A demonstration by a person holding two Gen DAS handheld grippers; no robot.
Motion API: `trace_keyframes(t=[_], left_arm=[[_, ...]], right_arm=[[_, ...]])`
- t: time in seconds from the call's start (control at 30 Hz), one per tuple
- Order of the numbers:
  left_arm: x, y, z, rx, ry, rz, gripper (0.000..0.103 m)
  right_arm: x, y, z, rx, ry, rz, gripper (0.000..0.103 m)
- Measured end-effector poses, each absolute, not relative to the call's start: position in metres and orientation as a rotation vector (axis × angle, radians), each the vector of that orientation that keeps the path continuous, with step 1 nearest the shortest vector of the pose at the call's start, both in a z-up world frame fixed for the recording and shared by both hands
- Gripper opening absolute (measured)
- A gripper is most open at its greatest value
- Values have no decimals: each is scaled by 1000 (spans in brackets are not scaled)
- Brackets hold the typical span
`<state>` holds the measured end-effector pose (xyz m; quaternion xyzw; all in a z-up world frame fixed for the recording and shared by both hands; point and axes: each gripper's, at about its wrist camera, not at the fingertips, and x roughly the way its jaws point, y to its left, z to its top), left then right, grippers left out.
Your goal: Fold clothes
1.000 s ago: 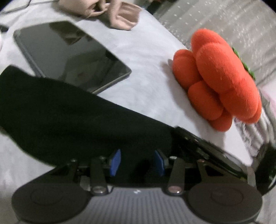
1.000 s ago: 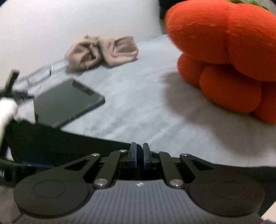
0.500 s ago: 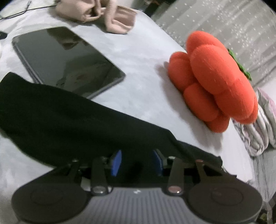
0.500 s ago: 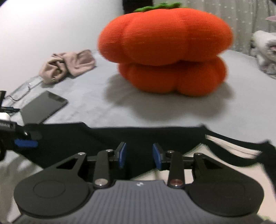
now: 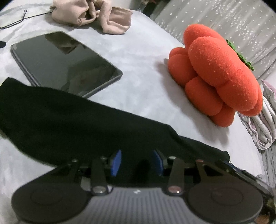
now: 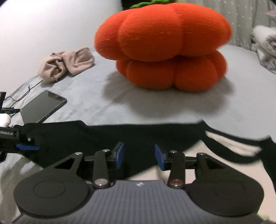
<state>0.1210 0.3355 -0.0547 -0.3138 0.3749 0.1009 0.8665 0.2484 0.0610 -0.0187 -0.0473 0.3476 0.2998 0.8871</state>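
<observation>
The garment (image 5: 72,120) is plain black; the bed (image 5: 141,82) beneath it is covered in pale grey; the pumpkin cushion (image 5: 217,77) is bright orange with a green top; the tablet (image 5: 63,62) has a glossy black screen in a dark grey frame; the bundled cloth (image 5: 93,15) is beige-pink; the curtain (image 5: 232,22) is grey with small white specks; the fingers (image 6: 119,155) carry blue pads on black.

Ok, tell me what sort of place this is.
Most likely a bedroom at home, on a bed: a soft grey sheet, an orange pumpkin cushion, a bundled blanket at the edge, and a tablet lying by the black garment.
</observation>
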Motion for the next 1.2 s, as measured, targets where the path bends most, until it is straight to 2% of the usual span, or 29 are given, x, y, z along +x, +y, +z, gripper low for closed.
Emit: trace_keyframes(t=[0.27,0.37,0.47,0.53,0.6,0.7,0.77,0.83,0.87,0.93,1.2], left_arm=[[127,333,-57,-527,829,239,42],[126,334,-58,-524,832,230,42],[127,334,-57,-522,837,231,42],[127,334,-57,-523,840,234,43],[127,335,-55,-558,842,236,47],[125,337,-53,-626,840,237,57],[124,337,-52,-642,839,237,59],[123,335,-50,-637,839,244,62],[123,334,-49,-633,838,250,64],[124,328,-47,-615,844,245,71],[120,293,-35,-554,816,175,76]], right_arm=[[279,116,-46,-281,711,632,44],[285,119,-49,-267,705,636,44],[285,127,-51,-320,697,643,32],[283,136,-53,-392,680,638,18],[285,145,-57,-441,656,613,13],[293,157,-56,-457,628,541,13],[291,155,-55,-441,614,522,17],[284,142,-51,-393,629,513,34],[281,135,-49,-367,638,509,38],[269,115,-43,-316,646,510,54],[216,1,-18,-206,693,364,64]])
